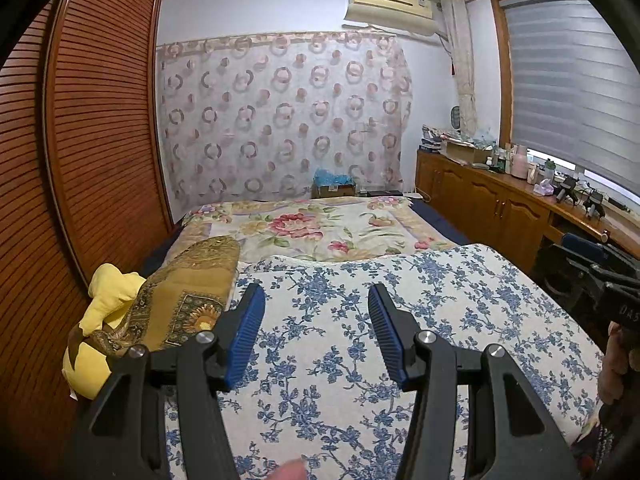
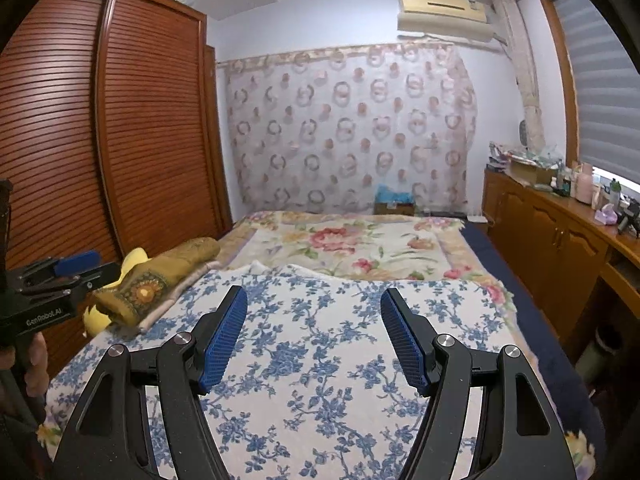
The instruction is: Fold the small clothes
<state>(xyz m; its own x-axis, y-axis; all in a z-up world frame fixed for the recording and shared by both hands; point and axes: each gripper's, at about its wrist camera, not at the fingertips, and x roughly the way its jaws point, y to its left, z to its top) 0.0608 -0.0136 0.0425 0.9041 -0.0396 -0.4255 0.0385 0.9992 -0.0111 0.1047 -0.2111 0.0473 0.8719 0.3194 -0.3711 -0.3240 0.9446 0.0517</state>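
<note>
My left gripper is open and empty, held above a blue-flowered white cloth spread on the bed. My right gripper is also open and empty above the same cloth. A yellow garment lies bunched at the bed's left edge, partly under a gold patterned pillow; both show in the right wrist view, the garment and the pillow. The right gripper's body shows at the left wrist view's right edge, and the left gripper at the right wrist view's left edge.
A rose-patterned blanket covers the far bed. A louvred wooden wardrobe stands close on the left. A wooden cabinet with bottles and clutter runs along the right under the window. A cardboard box sits beyond the bed.
</note>
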